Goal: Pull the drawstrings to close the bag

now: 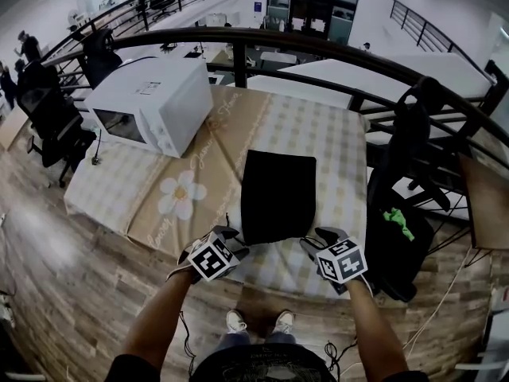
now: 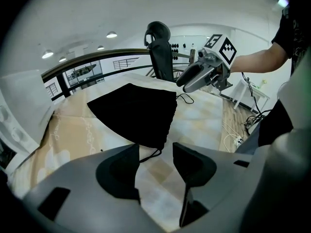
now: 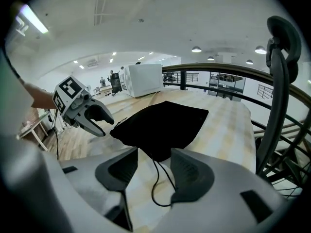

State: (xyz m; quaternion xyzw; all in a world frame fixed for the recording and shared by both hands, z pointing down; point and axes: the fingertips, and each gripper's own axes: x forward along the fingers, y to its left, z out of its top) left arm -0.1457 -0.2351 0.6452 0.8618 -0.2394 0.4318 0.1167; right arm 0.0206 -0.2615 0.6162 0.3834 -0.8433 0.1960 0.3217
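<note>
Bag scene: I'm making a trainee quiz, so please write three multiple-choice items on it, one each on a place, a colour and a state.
1. In the head view, where does the microwave stand relative to the bag?
A) left of it B) on it C) right of it
2. What colour is the bag?
A) white B) green C) black
3. How are the left claw and right claw?
A) both shut on drawstrings B) both open C) only the left shut
Answers: 1 A, the microwave sits further left, apart from the bag; 2 C, it is black in every view; 3 B, each claw's jaws stand apart, gripping nothing.
</note>
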